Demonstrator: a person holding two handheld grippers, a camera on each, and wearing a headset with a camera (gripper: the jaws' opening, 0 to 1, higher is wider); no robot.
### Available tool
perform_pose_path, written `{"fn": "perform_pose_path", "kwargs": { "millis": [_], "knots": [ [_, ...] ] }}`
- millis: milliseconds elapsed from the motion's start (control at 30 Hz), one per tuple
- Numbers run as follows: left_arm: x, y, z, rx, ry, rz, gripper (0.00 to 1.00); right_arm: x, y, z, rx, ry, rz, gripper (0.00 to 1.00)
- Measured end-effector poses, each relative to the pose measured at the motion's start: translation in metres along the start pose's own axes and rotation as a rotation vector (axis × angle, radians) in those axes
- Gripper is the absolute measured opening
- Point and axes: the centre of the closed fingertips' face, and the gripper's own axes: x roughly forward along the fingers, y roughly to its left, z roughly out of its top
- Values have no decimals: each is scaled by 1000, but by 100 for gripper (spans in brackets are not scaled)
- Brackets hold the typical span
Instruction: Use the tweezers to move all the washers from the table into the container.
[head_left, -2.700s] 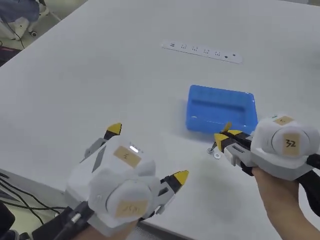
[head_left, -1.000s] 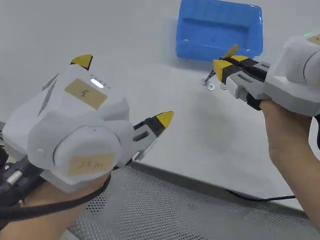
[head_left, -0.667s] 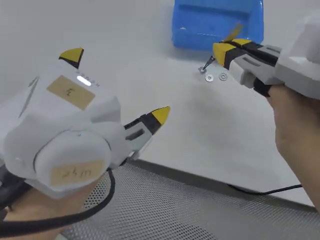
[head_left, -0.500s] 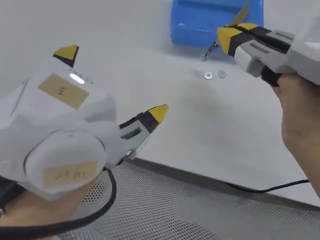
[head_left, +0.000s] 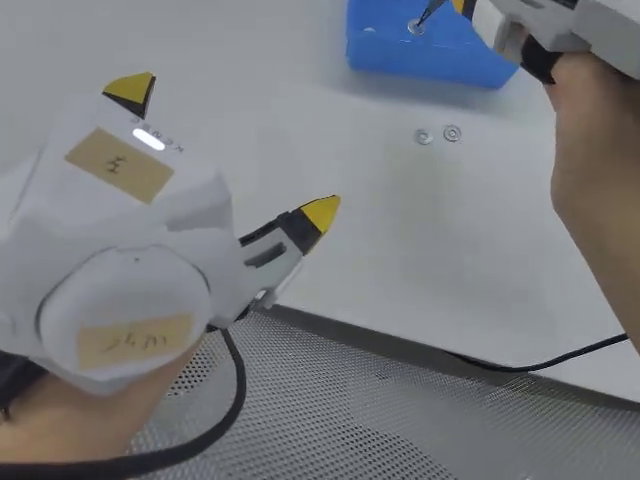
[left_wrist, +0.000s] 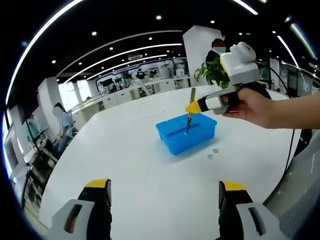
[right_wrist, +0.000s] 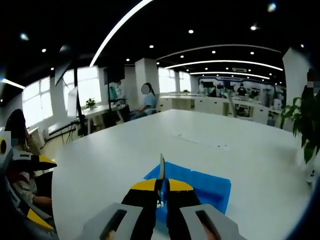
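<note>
tweezers (head_left: 428, 13), clenched in the right gripper (right_wrist: 161, 187), hang tip-down over the container (head_left: 400, 60); two washers (head_left: 424, 137) lie on its near side, left gripper (left_wrist: 165, 185) spread empty.

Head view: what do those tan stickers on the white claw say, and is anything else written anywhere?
Upper sticker on the left claw: one handwritten mark, maybe "4" or "E"; not surely readable.
Lower sticker, same claw: handwritten scrawl, too blurred to read.
Blue container: no text visible.
</note>
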Motion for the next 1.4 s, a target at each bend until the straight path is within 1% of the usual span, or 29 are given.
{"fn": "perform_pose_path", "kwargs": {
  "millis": [67, 100, 200, 333, 533, 600, 767, 833, 867, 1033, 1167, 1200, 1233, 1267, 1400],
  "knots": [
    [0, 0, -1, -1, 3, 0, 91, 4, 0, -6, 5, 3, -4, 2],
    [0, 0, -1, -2, 3, 1, 91, 7, 1, -12, 6, 23, -1, 2],
    [0, 0, -1, -2, 4, 1, 91, 12, 0, -22, 3, 41, -7, 2],
    [0, 0, -1, -1, 6, 0, 90, 14, -1, -27, 9, 48, -10, 2],
    [0, 0, -1, -1, 8, -1, 90, 12, -4, -28, 10, 56, -20, 3],
    [0, 0, -1, 0, 8, 0, 90, 9, -6, -25, 3, 56, -28, 3],
    [-1, 0, 0, -2, 4, 0, 90, -11, -6, 0, 37, -10, -21, 3],
    [-1, 0, 0, -2, 5, 1, 90, -19, -5, 7, 48, -27, -15, 3],
    [-1, 0, 0, -3, 4, 2, 90, -26, -3, 10, 56, -34, -12, 3],
    [-1, 1, 1, -13, -1, 5, 91, -46, 4, 14, 88, -46, 4, 3],
    [-1, 1, 0, -14, -3, 5, 91, -59, 12, 5, 85, -23, 15, 3],
    [-1, 0, 0, -14, -2, 2, 91, -61, 14, -1, 81, -10, 23, 3],
    [0, 0, -1, -15, 1, 0, 91, -61, 17, -6, 77, 11, 33, 3],
    [0, 0, -1, -13, 1, 0, 91, -61, 17, -16, 70, 34, 27, 3],
    [0, 0, -2, -11, 1, -1, 91, -59, 19, -32, 79, 66, 26, 3]
  ]
}}
